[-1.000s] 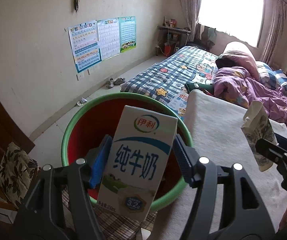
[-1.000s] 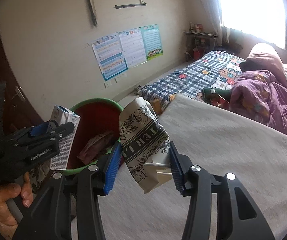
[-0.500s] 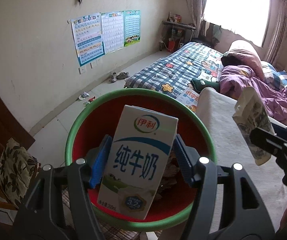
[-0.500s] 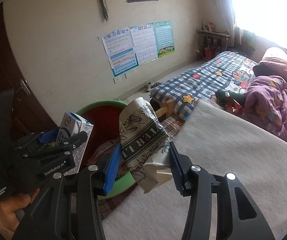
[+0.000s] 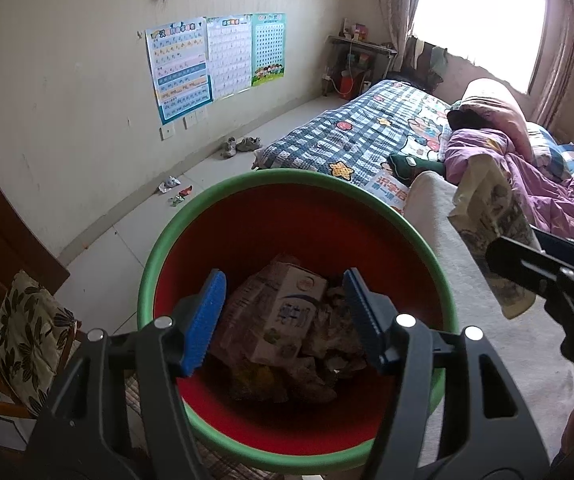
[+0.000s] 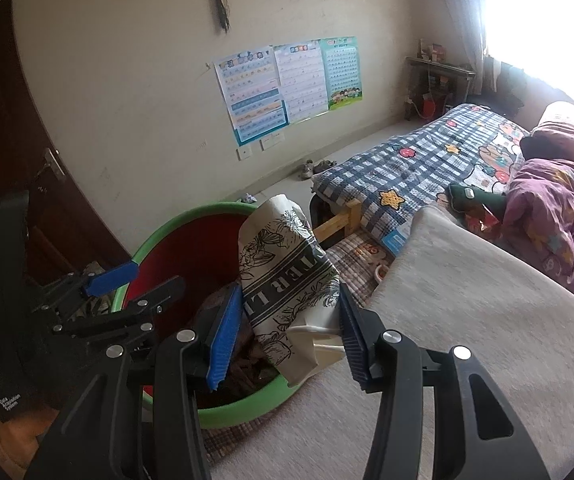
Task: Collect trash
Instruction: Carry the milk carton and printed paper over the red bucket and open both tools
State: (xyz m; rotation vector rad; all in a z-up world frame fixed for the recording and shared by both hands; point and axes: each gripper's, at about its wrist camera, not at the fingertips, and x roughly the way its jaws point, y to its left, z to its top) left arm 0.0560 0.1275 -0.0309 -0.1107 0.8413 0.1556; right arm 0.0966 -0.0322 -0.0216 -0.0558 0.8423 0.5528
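Left wrist view: we see the left gripper point(image 5: 283, 316) directly above the bin point(image 5: 155, 276), its blue pads spread apart with nothing between them. The milk carton point(image 5: 275, 316) lies on its side inside the bin, on top of other crumpled trash point(image 5: 327, 360). To the right, the right gripper point(image 5: 527, 268) holds the paper bag point(image 5: 487, 232) over the grey blanket point(image 5: 467, 300).

Right wrist view: we see the right gripper point(image 6: 291, 328) clamped on the printed paper bag point(image 6: 287, 272), which stands roughly upright and overlaps the near rim of the bin point(image 6: 191, 220). The left gripper point(image 6: 127, 284) sits at the bin's left side with its fingers parted. The grey blanket point(image 6: 487, 320) lies to the right, beside the bin.
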